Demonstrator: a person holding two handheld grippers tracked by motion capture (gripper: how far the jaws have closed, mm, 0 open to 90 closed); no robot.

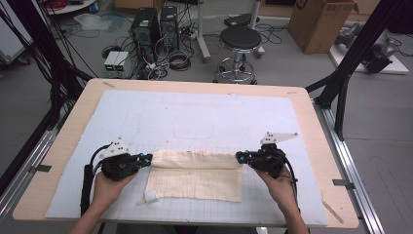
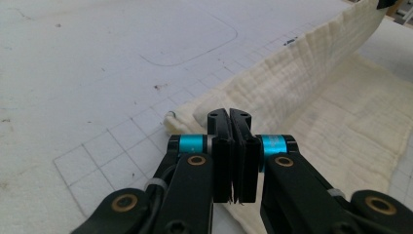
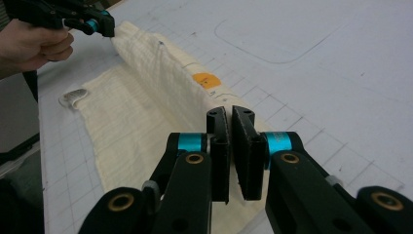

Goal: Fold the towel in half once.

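A cream cloth [image 1: 195, 181] lies on the white gridded mat [image 1: 195, 117] near the table's front. Its far edge is lifted into a taut ridge [image 1: 195, 159] stretched between the two grippers. My left gripper [image 1: 147, 159] is shut on the cloth's far left corner [image 2: 195, 113], its jaws pressed together [image 2: 229, 115]. At the far right corner my right gripper [image 1: 239, 157] is shut on the cloth [image 3: 160, 73], which runs from its fingertips [image 3: 230, 113] away to the other gripper [image 3: 92, 23]. The lower layer of cloth [image 2: 350, 112] stays flat on the mat.
A small white tag [image 1: 150, 196] sticks out at the cloth's near left corner. An orange sticker [image 3: 206, 79] sits on the mat beside the ridge. A rounded rectangle outline [image 1: 194, 129] is drawn farther back. Beyond the wooden table [image 1: 311, 126] stand a stool [image 1: 239, 41] and computers [image 1: 146, 27].
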